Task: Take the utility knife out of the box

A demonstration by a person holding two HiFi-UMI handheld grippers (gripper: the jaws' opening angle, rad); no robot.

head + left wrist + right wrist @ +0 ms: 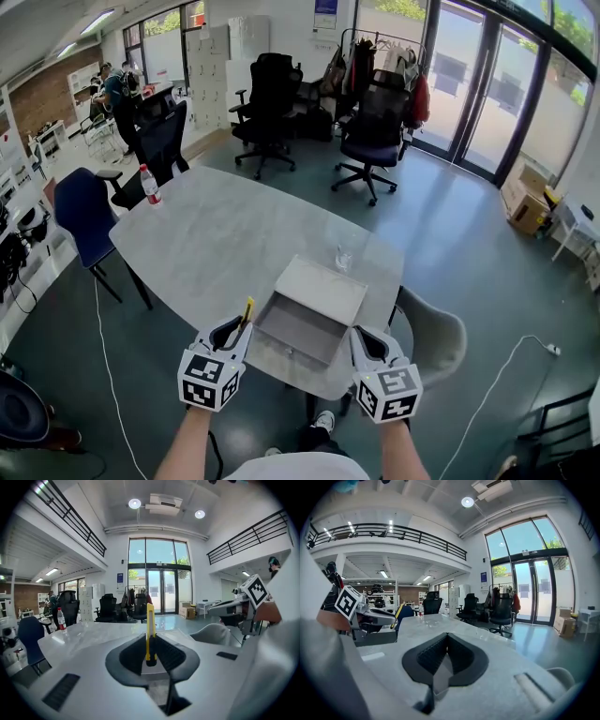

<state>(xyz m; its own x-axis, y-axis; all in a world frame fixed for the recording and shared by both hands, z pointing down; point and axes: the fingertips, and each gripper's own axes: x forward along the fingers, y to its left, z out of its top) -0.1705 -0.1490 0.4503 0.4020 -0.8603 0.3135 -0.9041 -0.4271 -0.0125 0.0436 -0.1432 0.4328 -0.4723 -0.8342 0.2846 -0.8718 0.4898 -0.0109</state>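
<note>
Knife [248,309] mostly hidden in head view behind left tool [150,637] gripping it; right tool [446,637] clenched w/o load.

head view looks steeply down on the table [216,234]; both gripper views skim low across it.

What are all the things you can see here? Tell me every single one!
utility knife: one, yellow, standing upright in the left claw
box: one, grey, open, on the table's near edge between the claws
table: one, pale grey, middle of the room
water bottle: one, clear with red label, table's far left end
glass: one, clear, on the table behind the box
office chairs: three, black, beyond the table
blue chair: one, blue, left of the table
grey chair: one, grey, right of the table
left claw: one, white and black, shut on the utility knife
right claw: one, white and black, shut, empty
</note>
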